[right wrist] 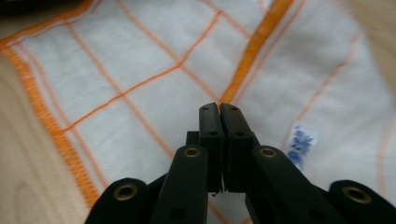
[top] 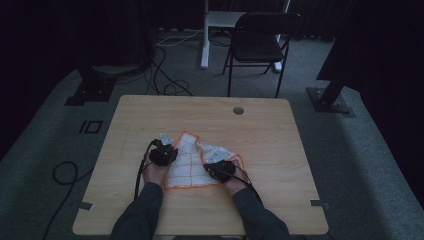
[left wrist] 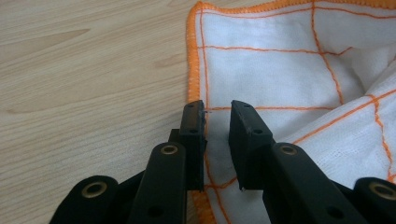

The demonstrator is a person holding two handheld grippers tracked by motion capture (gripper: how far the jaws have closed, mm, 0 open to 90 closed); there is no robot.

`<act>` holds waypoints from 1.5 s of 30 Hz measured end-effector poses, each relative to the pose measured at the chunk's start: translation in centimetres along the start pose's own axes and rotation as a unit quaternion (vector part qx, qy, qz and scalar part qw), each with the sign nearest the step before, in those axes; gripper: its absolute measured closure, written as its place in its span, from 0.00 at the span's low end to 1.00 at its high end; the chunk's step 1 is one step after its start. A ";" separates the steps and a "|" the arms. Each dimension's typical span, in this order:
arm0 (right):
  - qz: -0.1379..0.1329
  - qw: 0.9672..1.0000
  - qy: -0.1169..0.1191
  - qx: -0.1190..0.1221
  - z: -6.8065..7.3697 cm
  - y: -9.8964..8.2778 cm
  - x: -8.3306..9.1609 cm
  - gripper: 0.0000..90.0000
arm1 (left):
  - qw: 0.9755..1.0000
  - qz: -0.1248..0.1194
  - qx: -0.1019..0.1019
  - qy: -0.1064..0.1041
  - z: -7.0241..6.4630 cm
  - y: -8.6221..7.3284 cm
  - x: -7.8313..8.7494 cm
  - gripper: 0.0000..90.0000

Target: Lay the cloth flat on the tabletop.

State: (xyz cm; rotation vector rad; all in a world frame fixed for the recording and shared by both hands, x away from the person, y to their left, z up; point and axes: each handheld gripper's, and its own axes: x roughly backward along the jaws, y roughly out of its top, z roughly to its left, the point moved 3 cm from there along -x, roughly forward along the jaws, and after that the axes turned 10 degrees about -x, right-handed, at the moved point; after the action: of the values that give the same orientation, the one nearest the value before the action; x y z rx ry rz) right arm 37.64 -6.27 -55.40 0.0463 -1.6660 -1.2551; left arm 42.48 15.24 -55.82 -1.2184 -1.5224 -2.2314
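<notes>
The left gripper [left wrist: 217, 119] has its jaws apart, set low over the left border of the cloth [left wrist: 280, 70], with the orange stitched edge [left wrist: 192, 70] running up just beside the left-hand jaw. No fabric is pinched between them; the gap looks lined up so that closing would take hold of the hem, which I judge to be the reason for the low, edge-on angle. The right gripper [right wrist: 219, 112] has its jaws pressed together, with the tips resting at an orange hem line [right wrist: 254, 44] where one layer of the cloth lies over another. Whether a thin fold is caught between them or they are simply closed on nothing cannot be told from these views. A small blue-printed label [right wrist: 299, 142] sits on the fabric just to the right of that gripper. Seen from above, the white cloth with its orange grid [top: 187, 160] lies rumpled and partly doubled over in the near middle of the wooden table [top: 260, 130], between the two hands, the left gripper [top: 162, 152] at its left side and the right gripper [top: 220, 170] on its right portion. Holding both sides this way suits spreading or folding the cloth. A folding chair [top: 260, 42] stands beyond the table.
</notes>
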 end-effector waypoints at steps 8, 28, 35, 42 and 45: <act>-0.037 0.996 -0.052 -0.061 -3.8 0.6 2.2 0.99 | 1.000 -0.001 0.001 -0.001 0.0 0.0 0.0 0.85; -0.048 0.978 -0.139 -0.147 -12.0 1.5 5.0 0.97 | 1.000 0.003 -0.003 0.000 -0.1 0.2 -0.1 0.85; -0.071 0.981 -0.127 -0.125 -10.6 2.4 5.9 0.80 | 1.000 0.004 -0.003 -0.001 0.0 0.2 -0.1 0.84; -0.085 0.988 -0.090 -0.094 -7.8 1.5 6.7 0.83 | 1.000 -0.001 -0.006 -0.001 -0.2 1.0 -0.1 0.83; -0.072 0.991 -0.071 -0.086 -6.8 0.8 6.1 0.89 | 1.000 -0.002 -0.012 -0.007 -0.3 1.5 -0.4 0.83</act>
State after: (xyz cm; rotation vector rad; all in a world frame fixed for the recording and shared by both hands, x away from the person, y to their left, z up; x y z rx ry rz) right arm 39.92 -14.03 -51.02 -0.0290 -1.6912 -1.5385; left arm 43.34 14.19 -55.11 -1.2419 -1.5079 -2.2546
